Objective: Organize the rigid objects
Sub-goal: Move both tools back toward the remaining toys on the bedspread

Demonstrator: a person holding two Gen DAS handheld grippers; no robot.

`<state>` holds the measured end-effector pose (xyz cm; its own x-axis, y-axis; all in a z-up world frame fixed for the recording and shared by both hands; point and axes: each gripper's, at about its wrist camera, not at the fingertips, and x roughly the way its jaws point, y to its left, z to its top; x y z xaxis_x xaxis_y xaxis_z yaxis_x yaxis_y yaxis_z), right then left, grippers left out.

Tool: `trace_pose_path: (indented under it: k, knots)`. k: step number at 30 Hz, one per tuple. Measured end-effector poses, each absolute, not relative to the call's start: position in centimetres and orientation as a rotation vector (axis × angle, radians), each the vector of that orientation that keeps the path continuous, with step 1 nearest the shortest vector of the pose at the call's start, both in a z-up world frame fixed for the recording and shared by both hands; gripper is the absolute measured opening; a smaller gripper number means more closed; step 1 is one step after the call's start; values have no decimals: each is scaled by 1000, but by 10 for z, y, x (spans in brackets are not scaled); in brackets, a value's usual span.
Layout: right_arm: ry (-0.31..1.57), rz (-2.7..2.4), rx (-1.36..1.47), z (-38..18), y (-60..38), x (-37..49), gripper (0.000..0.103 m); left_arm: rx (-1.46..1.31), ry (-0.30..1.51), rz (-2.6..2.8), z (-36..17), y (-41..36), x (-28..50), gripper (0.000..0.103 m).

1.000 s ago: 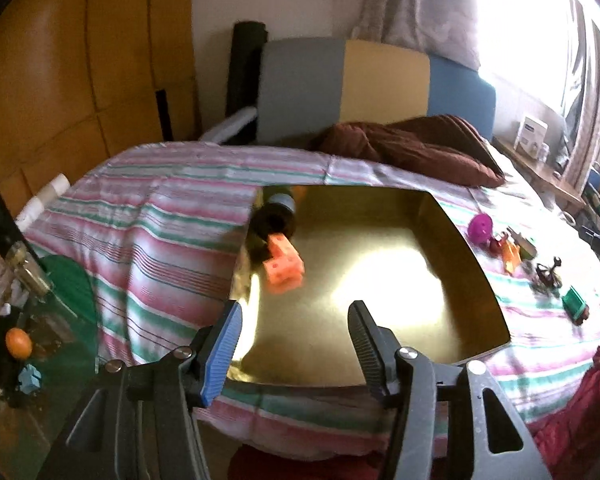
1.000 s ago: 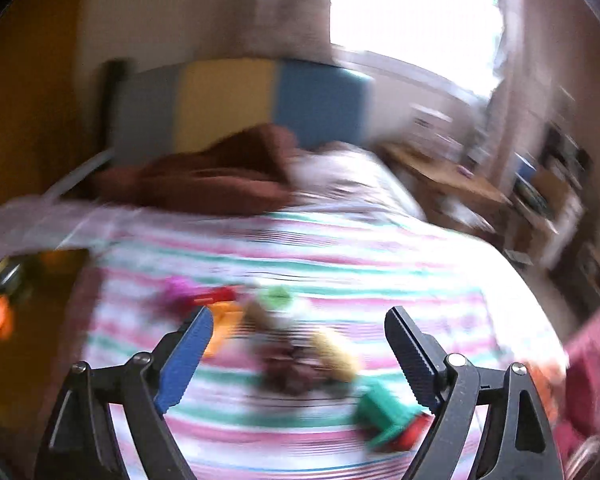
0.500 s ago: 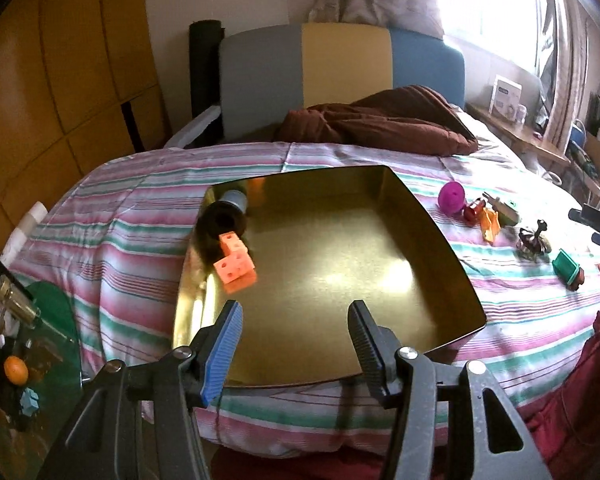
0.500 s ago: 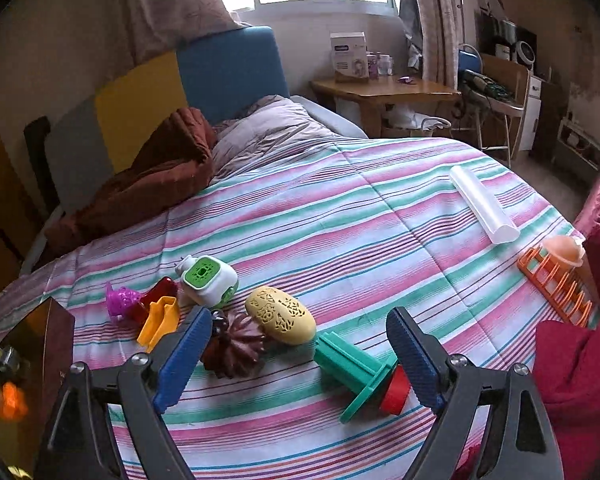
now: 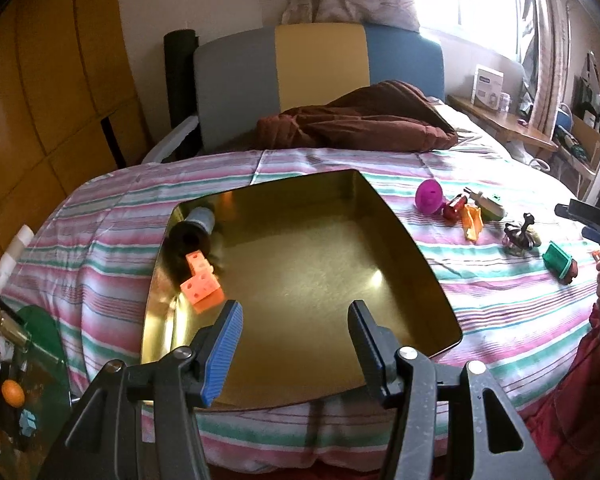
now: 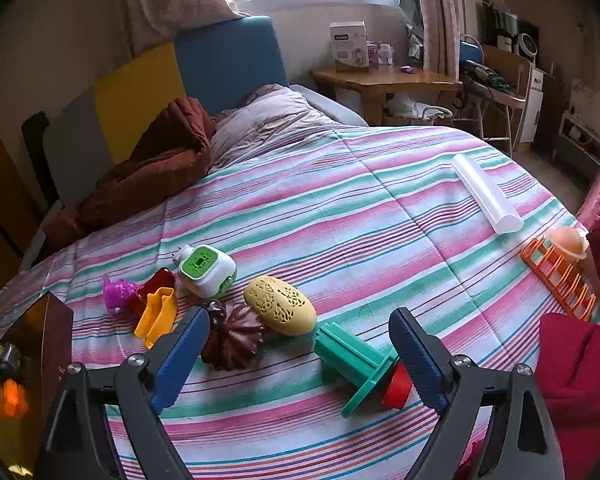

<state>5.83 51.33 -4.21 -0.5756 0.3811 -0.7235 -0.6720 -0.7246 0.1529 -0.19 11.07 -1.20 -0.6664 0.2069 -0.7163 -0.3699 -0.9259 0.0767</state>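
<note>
The right tongs (image 6: 296, 344), empty, have just been opening over the green plastic cylinder with a red cap (image 6: 360, 364); the cylinder could be rolled across the striped bed (image 6: 340, 208) by an off-centre grasp. The left tongs (image 5: 294, 344) are held half-open, empty.

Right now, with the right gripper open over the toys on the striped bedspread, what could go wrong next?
The right gripper spans both the green plastic flanged piece with a red cap and the brown ribbed toy, so closing might catch the wrong one. The soft striped bedspread may let pieces roll. The gold metal tray lies tilted.
</note>
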Motion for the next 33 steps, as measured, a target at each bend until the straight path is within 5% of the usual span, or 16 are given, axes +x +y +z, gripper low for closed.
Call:
trace_pose_path:
  k: [33]
  knots:
    - [822, 2144, -845, -52, 550, 82, 92, -994, 407, 2361, -7, 223, -14, 55]
